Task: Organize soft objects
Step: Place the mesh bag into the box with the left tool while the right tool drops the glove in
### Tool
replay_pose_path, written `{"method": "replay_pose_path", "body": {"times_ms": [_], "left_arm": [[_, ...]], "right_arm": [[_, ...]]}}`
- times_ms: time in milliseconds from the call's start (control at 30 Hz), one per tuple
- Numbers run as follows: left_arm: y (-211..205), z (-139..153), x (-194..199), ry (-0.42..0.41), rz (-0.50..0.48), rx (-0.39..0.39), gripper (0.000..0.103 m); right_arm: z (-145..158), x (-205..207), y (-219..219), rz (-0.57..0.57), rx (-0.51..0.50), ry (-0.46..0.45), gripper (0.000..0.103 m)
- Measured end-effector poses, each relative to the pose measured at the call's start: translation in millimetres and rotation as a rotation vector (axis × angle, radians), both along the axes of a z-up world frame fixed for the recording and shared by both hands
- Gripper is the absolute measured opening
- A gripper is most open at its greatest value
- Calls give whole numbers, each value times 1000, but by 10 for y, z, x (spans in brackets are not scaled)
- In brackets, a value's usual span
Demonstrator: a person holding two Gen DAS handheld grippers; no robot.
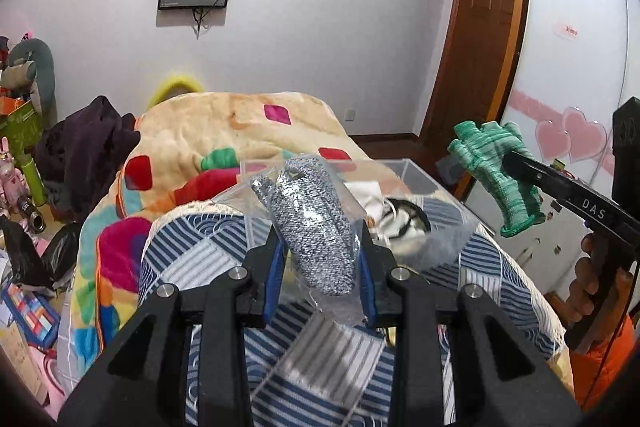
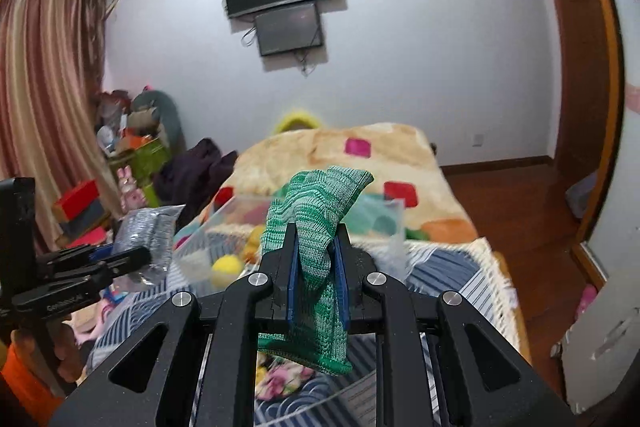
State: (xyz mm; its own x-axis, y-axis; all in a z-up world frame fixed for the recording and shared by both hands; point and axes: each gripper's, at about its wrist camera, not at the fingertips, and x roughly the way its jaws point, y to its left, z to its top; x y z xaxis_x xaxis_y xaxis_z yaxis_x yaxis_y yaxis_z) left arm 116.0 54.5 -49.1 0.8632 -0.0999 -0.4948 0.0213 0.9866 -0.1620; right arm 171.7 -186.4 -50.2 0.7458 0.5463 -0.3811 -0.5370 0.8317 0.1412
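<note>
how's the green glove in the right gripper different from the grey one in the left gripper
The green glove is bare knit, striped in green shades; the grey glove is speckled grey and sealed in a clear plastic bag. The green glove's cuff hangs below the right gripper, while the grey glove's whole lower end sits between the left gripper's fingers. Both are knitted, held in the air, fingertips pointing away from the cameras.

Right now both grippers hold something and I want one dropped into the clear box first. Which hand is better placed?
Left, probably. The left gripper holds its bagged grey glove right before the clear box, while the right gripper holds the green glove off to the box's side.
</note>
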Motion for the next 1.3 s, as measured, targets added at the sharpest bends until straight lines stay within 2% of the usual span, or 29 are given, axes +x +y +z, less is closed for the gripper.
{"method": "replay_pose_path", "body": {"times_ms": [333, 700, 967, 1233, 1300], "left_arm": [[-2, -89, 483, 42, 5, 42, 32], [-7, -361, 873, 134, -20, 6, 32], [-56, -501, 954, 178, -25, 15, 32], [-86, -494, 906, 177, -7, 42, 33], [-85, -489, 880, 175, -1, 55, 39]], "right_arm": [[-47, 299, 143, -66, -31, 5, 14], [-345, 637, 344, -26, -102, 136, 14], [-492, 720, 384, -1, -159, 211, 14], [-515, 696, 406, 7, -224, 206, 17], [-496, 680, 383, 2, -228, 199, 18]]}}
